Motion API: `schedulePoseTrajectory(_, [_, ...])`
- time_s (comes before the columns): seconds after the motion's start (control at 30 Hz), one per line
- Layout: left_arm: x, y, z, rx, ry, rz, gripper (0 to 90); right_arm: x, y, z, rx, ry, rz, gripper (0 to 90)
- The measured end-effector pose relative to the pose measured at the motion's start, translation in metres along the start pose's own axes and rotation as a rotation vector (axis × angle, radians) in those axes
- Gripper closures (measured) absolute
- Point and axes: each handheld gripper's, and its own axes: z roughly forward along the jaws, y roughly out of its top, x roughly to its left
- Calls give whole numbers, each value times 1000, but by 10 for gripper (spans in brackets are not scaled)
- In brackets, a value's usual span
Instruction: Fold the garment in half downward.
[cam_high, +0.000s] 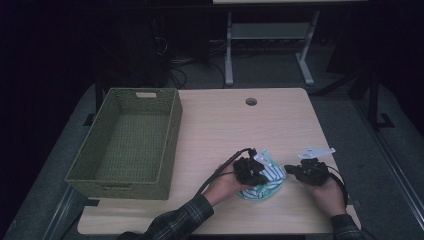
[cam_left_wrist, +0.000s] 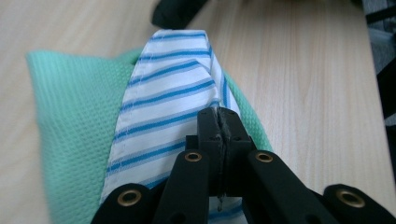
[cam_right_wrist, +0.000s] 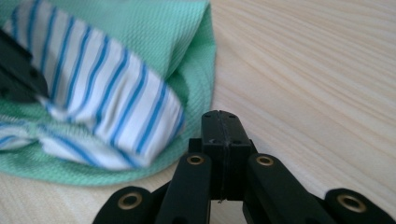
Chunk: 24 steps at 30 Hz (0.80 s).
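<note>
Since the mint-green waffle-knit cloth with its white, blue-striped lining (cam_high: 264, 181) is what I am working on, I start there: it lies bunched near the front edge of the pale wood-grain bench (cam_high: 235, 125), toward the front right corner, with the striped side turned up over the green. My left hand-held gripper (cam_high: 251, 170) sits on top of it, jaws clenched; in the left gripper view the closed tips (cam_left_wrist: 219, 122) rest against the striped layer, and I judge they pinch a fold of it, though the fabric between the pads is too thin to make out for certain. Holding it there looks like a way to pin one end while the rest is folded or gathered. My right hand-held gripper (cam_high: 300, 171) hovers just beside the cloth's right edge, clenched on nothing; in the right gripper view its tips (cam_right_wrist: 223, 122) stand over bare wood, next to the green hem (cam_right_wrist: 201, 60). I take it as waiting to take the other side. Farther left, along the left edge of the bench, stands an olive-green woven rectangular basket (cam_high: 172, 135), likely where the cloth is meant to go. I can read no label, brand or writing on the cloth or basket.
</note>
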Motion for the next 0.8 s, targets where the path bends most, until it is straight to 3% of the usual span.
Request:
schedulePoseTrajectory(0.2, [-1,-2,4,-11,-3,-3,840,-2,2,-1,-12,-4,-5,897])
schedulePoseTrajectory(0.33, [-2,1,-11,-35,30,4,689,-1,7,-4,-45,11,-3,893])
schedulePoseTrajectory(0.47, [2,-2,-30,-80,51,-17,645,2,15,-6,-72,30,-19,888])
schedulePoseTrajectory(0.57, [9,-10,-47,-96,79,-41,690,7,23,-5,-83,50,-31,889])
schedulePoseTrajectory(0.73, [18,-24,-64,-103,103,-79,891,14,36,1,-99,68,-66,893])
schedulePoseTrajectory(0.8, [20,-29,-67,-95,126,-91,897,17,42,4,-100,75,-69,896])
